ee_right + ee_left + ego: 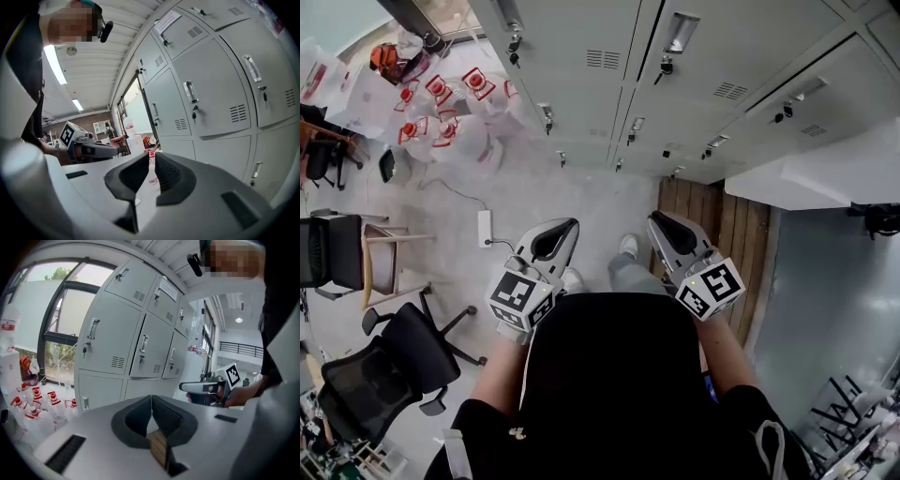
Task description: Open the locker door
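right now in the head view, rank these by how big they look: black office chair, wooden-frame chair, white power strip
1. black office chair
2. wooden-frame chair
3. white power strip, clearly smallest

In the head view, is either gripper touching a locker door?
No: the left gripper and the right gripper both hang over the floor, short of the lockers.

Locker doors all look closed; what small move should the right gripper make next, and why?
Probably reach the right gripper toward the door handle ahead while opening its jaws: they stand shut and empty, well short of the closed locker door.
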Motion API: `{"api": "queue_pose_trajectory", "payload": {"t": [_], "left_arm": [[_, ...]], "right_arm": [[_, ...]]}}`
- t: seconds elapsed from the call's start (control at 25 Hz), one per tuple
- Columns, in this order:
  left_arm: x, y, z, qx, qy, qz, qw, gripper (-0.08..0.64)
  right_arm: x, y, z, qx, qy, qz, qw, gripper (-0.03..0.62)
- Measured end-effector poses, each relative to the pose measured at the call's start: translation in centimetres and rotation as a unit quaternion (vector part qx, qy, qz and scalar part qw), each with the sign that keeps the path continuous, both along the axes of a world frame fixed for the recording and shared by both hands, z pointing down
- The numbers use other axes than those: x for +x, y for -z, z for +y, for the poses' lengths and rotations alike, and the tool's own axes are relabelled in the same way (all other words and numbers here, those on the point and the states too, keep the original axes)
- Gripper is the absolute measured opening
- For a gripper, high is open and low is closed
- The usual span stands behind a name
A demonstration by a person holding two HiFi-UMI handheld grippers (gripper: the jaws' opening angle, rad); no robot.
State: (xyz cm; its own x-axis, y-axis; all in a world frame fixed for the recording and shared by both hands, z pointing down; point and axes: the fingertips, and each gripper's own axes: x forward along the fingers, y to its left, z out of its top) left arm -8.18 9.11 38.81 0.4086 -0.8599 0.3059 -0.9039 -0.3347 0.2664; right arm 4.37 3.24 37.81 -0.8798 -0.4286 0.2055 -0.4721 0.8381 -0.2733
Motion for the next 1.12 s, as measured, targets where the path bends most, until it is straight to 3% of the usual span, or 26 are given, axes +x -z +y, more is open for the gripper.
{"api": "queue_pose_trajectory", "payload": {"t": [0.28,0.52,1.12], "left_arm": [[1.6,-0.5,-4.3,-0.021,0.067,-0.009,0.9975,0.023],[1.1,-0.9,-6.2,-0.028,0.117,-0.015,0.9927,0.023],[-2.2,-2.9,-7.5,-0.059,0.12,-0.019,0.9908,0.023]], "right_arm": [[1.4,-2.2,-6.5,-0.03,0.046,-0.015,0.998,0.054],[0.8,-4.8,-9.6,-0.038,0.079,0.001,0.996,0.054],[-3.0,-13.3,-15.5,-0.055,0.039,0.058,0.996,0.055]]}}
